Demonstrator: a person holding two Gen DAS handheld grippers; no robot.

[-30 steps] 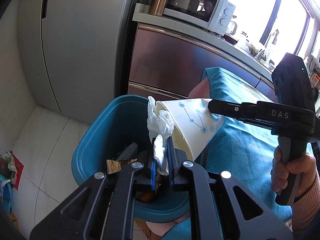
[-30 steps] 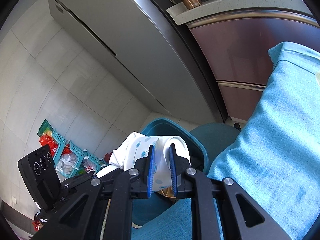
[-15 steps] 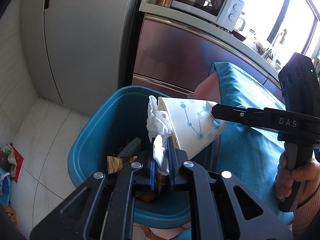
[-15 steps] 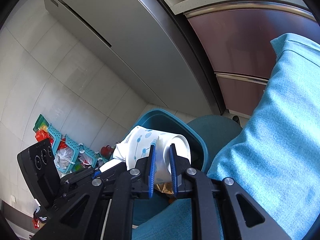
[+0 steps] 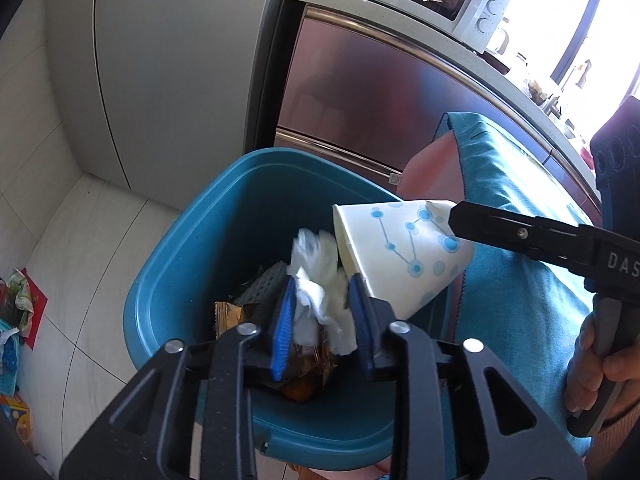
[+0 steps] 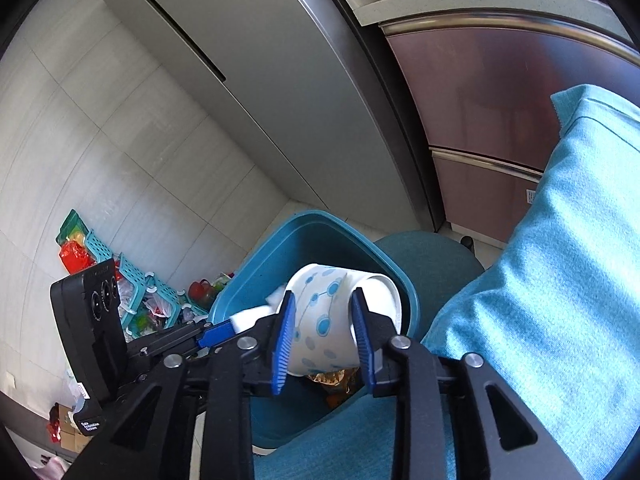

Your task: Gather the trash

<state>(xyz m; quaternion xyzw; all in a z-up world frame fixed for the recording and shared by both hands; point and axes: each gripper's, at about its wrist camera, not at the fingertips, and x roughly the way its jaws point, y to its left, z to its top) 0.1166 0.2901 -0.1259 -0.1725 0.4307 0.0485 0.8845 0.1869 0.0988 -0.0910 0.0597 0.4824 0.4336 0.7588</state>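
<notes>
Over bin [image 5: 192, 264], claws' jaws opening around tissue [image 5: 320, 280], cup [image 6: 320, 320]

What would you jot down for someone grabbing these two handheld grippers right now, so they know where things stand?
Left gripper: jaws opening, crumpled tissue between them, over the blue bin.
Right gripper: jaws opening, spotted paper cup between them, lying tilted above the same bin.
Bin: already holds wrappers and other scraps; it stands on the floor beside the table with the blue cloth.
Done: both pieces carried to the bin.
Left: let the tissue and cup drop in, check that neither clings to the pads, then pull both grippers back. Whether more trash waits elsewhere is out of view.
</notes>
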